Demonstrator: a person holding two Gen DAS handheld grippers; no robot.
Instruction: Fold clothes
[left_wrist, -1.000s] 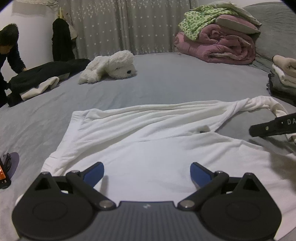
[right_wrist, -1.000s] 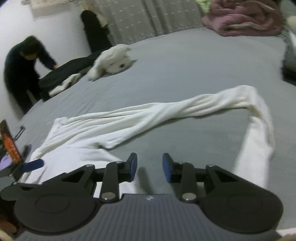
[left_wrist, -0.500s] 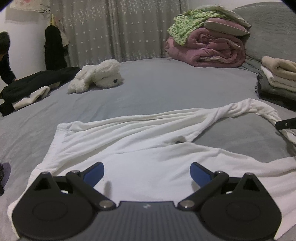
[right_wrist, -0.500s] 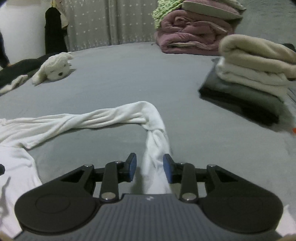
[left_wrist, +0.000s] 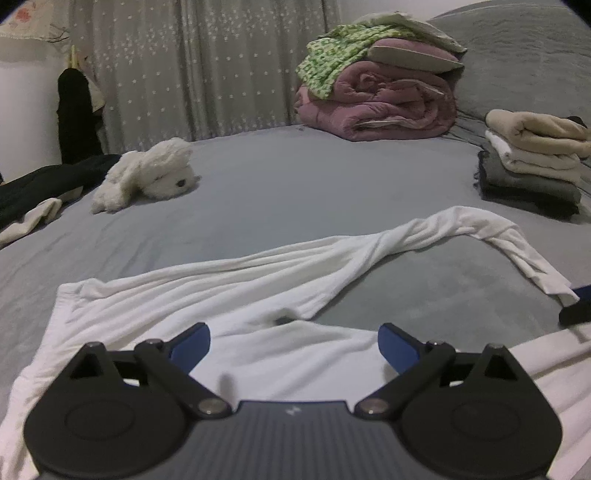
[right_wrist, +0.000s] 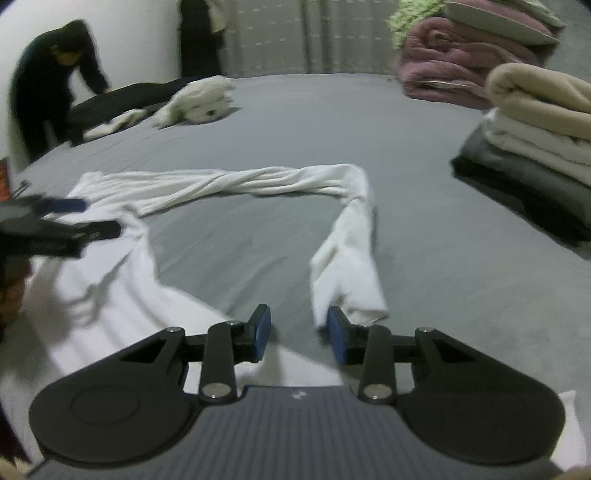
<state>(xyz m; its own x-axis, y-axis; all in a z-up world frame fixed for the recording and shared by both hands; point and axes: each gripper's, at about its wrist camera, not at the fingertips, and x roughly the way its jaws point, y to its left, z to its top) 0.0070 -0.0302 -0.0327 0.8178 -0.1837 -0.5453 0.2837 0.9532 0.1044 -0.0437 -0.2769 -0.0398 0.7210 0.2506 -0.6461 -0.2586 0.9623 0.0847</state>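
White long-sleeved shirt sprawls on the grey bed; left tool gapes wide, right tool stands narrowly parted, both empty.

place: we read this as a home bedroom
surface: wide grey bed under everything
bedding: rolled pink quilt with a green patterned blanket on top
laundry: folded clothes stack at our right
extras: white plush toy, star-print curtain, a person bent over dark clothes
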